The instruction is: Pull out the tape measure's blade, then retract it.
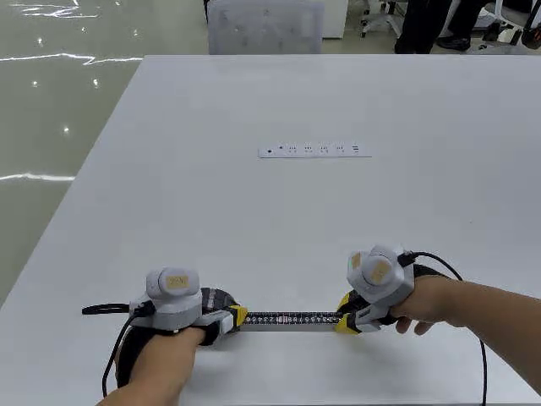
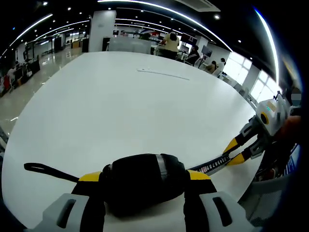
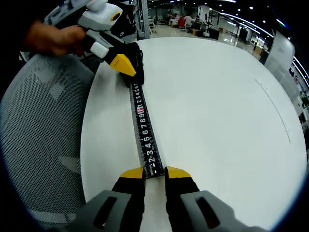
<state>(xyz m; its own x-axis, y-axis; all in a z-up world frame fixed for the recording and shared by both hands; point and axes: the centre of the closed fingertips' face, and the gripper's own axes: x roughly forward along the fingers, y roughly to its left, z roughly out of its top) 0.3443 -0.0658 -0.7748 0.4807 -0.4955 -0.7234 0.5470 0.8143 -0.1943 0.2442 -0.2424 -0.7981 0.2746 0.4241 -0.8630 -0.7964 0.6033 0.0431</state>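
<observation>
The tape measure's black case (image 2: 142,186) is sitting clenched between the left gripper's (image 2: 143,175) yellow-tipped jaws, right in front of its camera. The blade (image 3: 144,128) is stretching from the case straight across to the right gripper (image 3: 154,172), whose jaws are pinching its end. Both grippers are working low over the white table (image 1: 296,101). A power strip (image 1: 314,150) is lying well beyond them.

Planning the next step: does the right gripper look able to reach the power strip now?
Probably not as things stand: the right gripper is shut on the blade tip, and the power strip lies well up the table.
</observation>
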